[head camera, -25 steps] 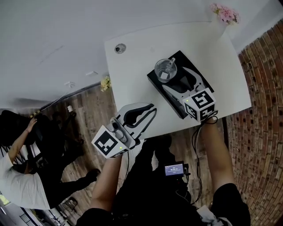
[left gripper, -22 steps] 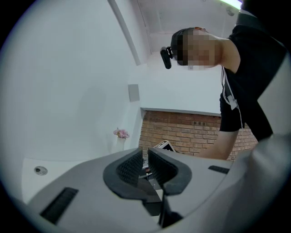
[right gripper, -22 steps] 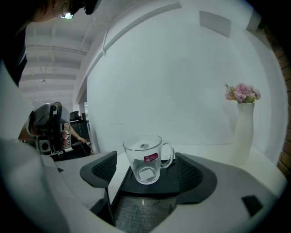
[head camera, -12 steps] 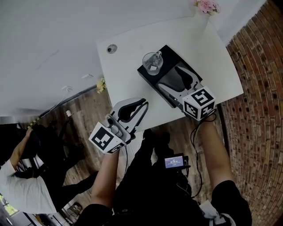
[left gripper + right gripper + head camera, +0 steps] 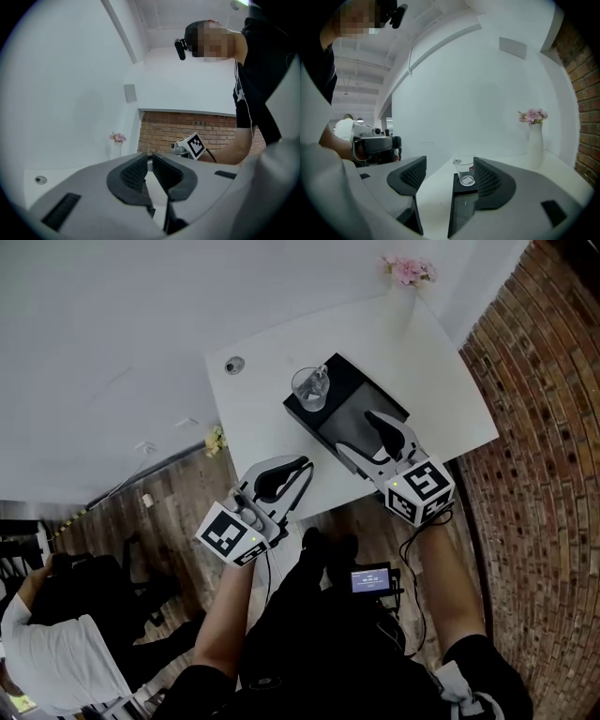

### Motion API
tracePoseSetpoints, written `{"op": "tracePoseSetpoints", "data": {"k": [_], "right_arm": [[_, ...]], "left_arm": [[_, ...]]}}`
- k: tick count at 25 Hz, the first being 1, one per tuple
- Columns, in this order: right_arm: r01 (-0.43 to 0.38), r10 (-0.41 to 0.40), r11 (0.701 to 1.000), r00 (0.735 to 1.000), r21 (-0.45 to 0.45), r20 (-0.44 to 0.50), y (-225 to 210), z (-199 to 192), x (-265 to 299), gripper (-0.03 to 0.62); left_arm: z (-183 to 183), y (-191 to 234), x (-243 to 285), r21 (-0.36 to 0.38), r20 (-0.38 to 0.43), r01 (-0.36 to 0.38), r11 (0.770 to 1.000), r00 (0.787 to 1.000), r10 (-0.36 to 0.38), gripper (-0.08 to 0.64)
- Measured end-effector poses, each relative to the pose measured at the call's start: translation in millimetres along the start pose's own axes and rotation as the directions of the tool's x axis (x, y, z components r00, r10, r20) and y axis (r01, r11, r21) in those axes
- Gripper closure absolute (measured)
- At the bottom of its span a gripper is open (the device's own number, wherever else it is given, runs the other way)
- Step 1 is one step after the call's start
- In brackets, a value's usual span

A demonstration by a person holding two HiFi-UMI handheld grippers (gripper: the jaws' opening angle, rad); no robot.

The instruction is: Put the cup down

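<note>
The clear glass cup (image 5: pixel 309 388) is seen standing upright on the far-left end of a black board (image 5: pixel 352 395), which is laid on the white table (image 5: pixel 441 352), and it is touched by neither gripper. The right gripper (image 5: pixel 358 432) is held over the near-right part of that board with its jaws apart and closing; nothing is pressed between them, and the cup is seen beyond the fingertips. The left gripper (image 5: pixel 302 465) is held closed and empty at the table's near-left edge, and a white vase of pink flowers (image 5: pixel 406 270) is set at the table's far right corner.
</note>
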State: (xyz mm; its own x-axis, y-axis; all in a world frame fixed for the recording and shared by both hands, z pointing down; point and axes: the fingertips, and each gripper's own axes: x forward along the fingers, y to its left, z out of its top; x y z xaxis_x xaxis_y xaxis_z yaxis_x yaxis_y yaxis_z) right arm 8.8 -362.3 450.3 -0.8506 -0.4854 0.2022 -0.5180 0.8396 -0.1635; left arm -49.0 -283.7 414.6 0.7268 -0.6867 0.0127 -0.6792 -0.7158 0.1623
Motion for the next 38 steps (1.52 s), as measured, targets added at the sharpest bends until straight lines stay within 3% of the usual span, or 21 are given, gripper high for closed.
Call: {"op": "tracePoseSetpoints", "data": {"k": [13,20,38], "right_arm": [[0.065,-0.068,0.997,0.995,0.030,0.075,26,17,-57,0.367],[0.076,-0.072,0.997,0.993,-0.033,0.094,43,27,-74,0.450],[0.088,-0.089,0.996,0.988,0.015,0.130,59,33,-88,0.578]], "left_arm": [[6,-25,8,0.013,-0.007,0.029,0.999,1.000,-0.029,0.520],[16,-38,8,0.030,-0.007,0.049,0.998,0.999,-0.049,0.520],[22,-29,-9,0.054,-0.012,0.009,0.999,1.000,-0.009,0.520]]}}
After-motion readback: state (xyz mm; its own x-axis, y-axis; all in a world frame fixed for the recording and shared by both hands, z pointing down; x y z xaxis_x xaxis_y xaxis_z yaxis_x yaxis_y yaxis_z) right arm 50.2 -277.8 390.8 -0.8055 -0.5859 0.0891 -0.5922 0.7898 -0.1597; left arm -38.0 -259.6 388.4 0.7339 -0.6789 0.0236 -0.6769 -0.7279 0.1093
